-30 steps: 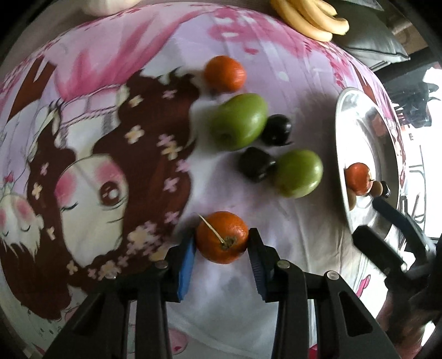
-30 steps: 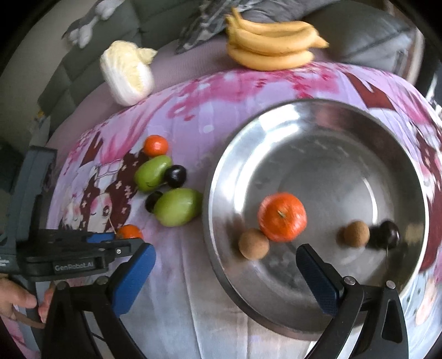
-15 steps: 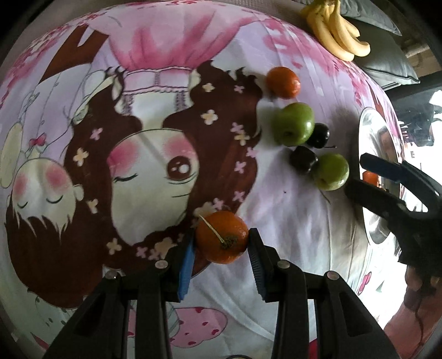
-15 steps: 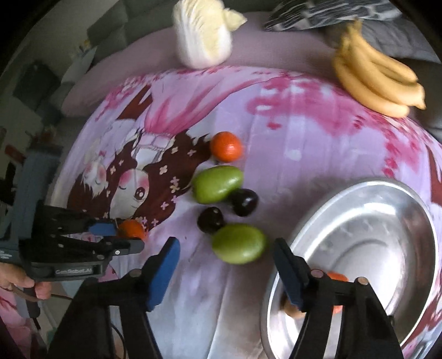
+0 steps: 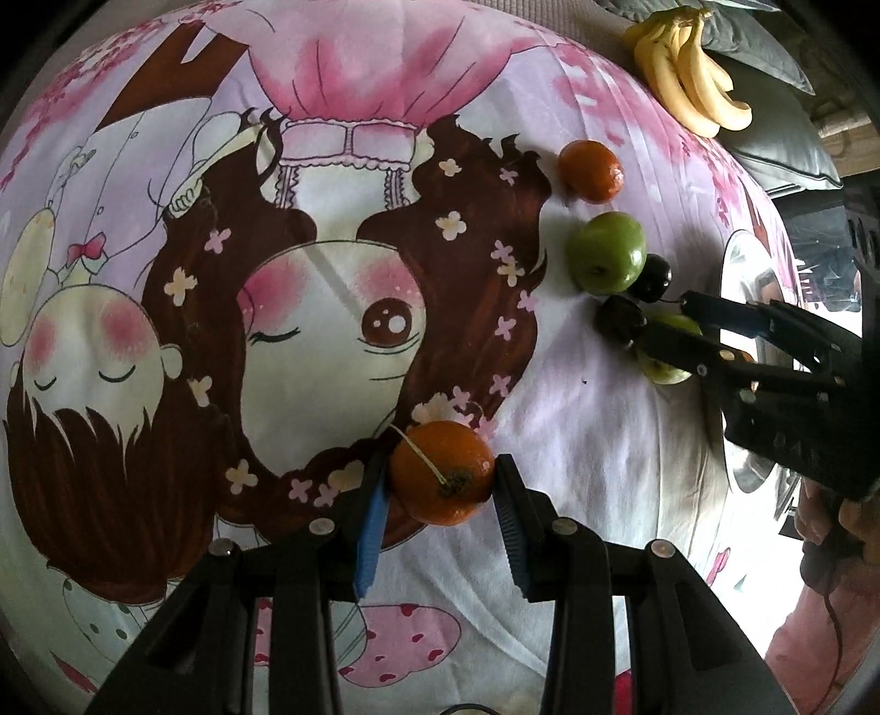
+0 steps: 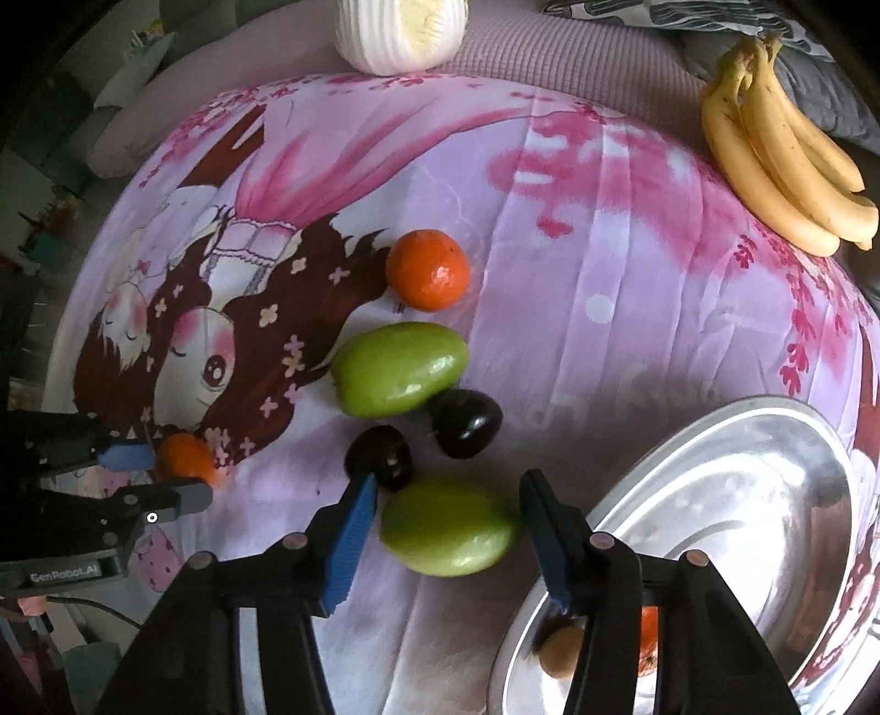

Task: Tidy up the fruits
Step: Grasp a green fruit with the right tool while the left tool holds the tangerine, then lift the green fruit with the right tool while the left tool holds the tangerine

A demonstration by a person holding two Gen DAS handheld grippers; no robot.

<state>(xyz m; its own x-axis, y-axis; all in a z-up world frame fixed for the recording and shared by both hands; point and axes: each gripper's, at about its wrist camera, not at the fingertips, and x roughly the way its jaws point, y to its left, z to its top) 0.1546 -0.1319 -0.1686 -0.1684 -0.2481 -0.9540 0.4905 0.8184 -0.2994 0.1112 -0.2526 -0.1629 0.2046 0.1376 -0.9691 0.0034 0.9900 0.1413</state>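
Note:
My left gripper [image 5: 443,495] is shut on an orange with a dry stem [image 5: 443,473], held above the printed cloth; it also shows at the left of the right wrist view [image 6: 184,456]. My right gripper [image 6: 448,522] is open, its fingers on either side of a green fruit [image 6: 451,528] on the cloth, apart from it. Beyond it lie two dark plums [image 6: 465,423] [image 6: 382,456], a second green fruit [image 6: 399,368] and another orange [image 6: 426,269]. The steel plate [image 6: 742,495] at the right holds an orange and a small brown fruit [image 6: 561,652].
A bunch of bananas [image 6: 786,159] lies at the far right edge of the cloth. A pale cabbage [image 6: 401,27] sits at the back on a grey-purple cushion. Grey pillows lie behind the bananas.
My left gripper has drawn back further from the fruit group with the orange. My right gripper has swung left off the plate and come down around the near green fruit.

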